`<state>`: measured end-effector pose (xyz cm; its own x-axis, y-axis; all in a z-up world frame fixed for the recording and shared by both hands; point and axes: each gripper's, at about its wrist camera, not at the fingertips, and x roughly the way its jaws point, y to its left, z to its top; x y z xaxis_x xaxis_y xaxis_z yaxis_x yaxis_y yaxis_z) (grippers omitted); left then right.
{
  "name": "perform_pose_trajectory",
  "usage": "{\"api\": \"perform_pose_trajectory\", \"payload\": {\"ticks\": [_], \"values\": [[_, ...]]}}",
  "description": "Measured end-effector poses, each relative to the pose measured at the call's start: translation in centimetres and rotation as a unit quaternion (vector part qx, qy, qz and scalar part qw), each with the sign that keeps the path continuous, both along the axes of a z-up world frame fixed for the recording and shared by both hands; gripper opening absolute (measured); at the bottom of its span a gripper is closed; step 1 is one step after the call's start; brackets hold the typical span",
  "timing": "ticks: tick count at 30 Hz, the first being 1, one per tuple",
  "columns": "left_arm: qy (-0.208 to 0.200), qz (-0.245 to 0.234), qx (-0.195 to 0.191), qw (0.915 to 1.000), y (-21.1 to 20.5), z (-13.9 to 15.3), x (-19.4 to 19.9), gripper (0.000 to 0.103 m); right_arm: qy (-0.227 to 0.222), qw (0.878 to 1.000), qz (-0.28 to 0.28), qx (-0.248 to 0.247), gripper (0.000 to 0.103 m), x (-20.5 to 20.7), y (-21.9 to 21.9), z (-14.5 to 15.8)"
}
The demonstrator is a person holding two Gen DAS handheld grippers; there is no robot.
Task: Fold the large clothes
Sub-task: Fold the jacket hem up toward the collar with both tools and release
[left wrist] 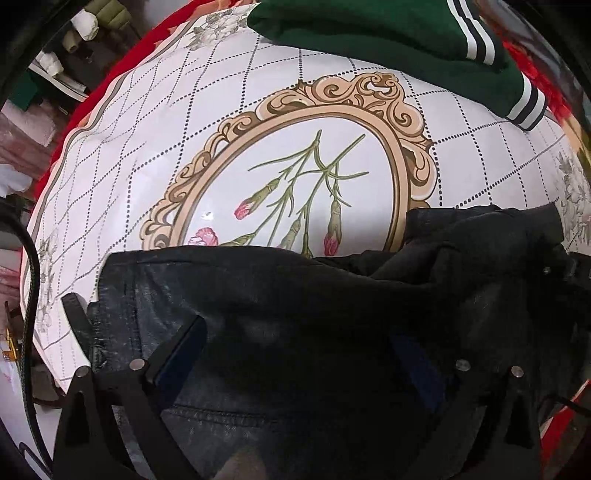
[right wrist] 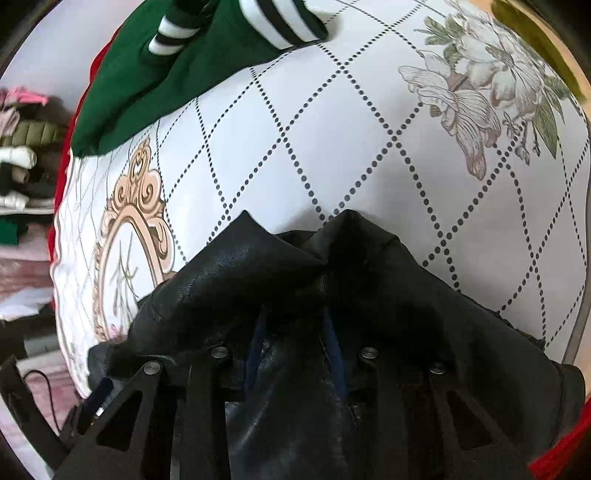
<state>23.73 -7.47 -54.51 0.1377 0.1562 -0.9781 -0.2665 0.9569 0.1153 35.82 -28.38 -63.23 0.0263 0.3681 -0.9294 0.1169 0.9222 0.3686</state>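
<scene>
A black leather jacket [left wrist: 280, 295] lies on a white floral tablecloth [left wrist: 147, 166]. In the left wrist view my left gripper [left wrist: 299, 354] hangs over it with its fingers [left wrist: 177, 350] spread wide apart and jacket surface between them. In the right wrist view my right gripper [right wrist: 295, 332] is closed on a bunched fold of the jacket [right wrist: 258, 266], lifting it in a peak over the tablecloth [right wrist: 369, 147].
A green garment with black-and-white striped cuffs [left wrist: 388, 33] lies at the table's far side; it also shows in the right wrist view [right wrist: 155, 88]. Red cloth [left wrist: 122, 77] edges the table. Stacked clothes [right wrist: 26, 155] sit beyond the left edge.
</scene>
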Motion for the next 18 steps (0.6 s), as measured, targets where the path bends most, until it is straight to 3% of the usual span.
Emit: {"api": "perform_pose_trajectory", "payload": {"ticks": [3,5,7,11,13,18], "values": [[-0.006,0.000,0.000,1.0000,0.0,1.7,-0.8,0.103,-0.006,0.999,-0.005,0.043,0.035,-0.9,-2.3,2.3],[-0.021,0.001,-0.010,0.9997,-0.1,3.4,-1.9,0.103,-0.021,0.998,-0.010,0.056,0.044,-2.0,-4.2,4.3],[-0.031,0.003,-0.015,0.9994,-0.4,4.7,-3.3,0.103,-0.034,0.998,-0.017,0.057,0.072,-4.3,-7.0,7.0],[-0.034,0.014,-0.023,0.9991,-1.1,5.5,-5.3,0.103,-0.029,0.997,-0.056,0.048,0.075,-9.3,-12.9,9.2],[-0.024,0.018,-0.017,0.9994,-1.5,4.2,-5.8,0.103,-0.014,0.994,-0.090,0.059,0.075,-11.5,-15.3,7.8],[0.009,0.025,-0.018,0.9995,-1.9,-0.3,-5.7,0.103,0.001,0.974,-0.178,0.141,0.075,-13.5,-18.7,0.3]]}}
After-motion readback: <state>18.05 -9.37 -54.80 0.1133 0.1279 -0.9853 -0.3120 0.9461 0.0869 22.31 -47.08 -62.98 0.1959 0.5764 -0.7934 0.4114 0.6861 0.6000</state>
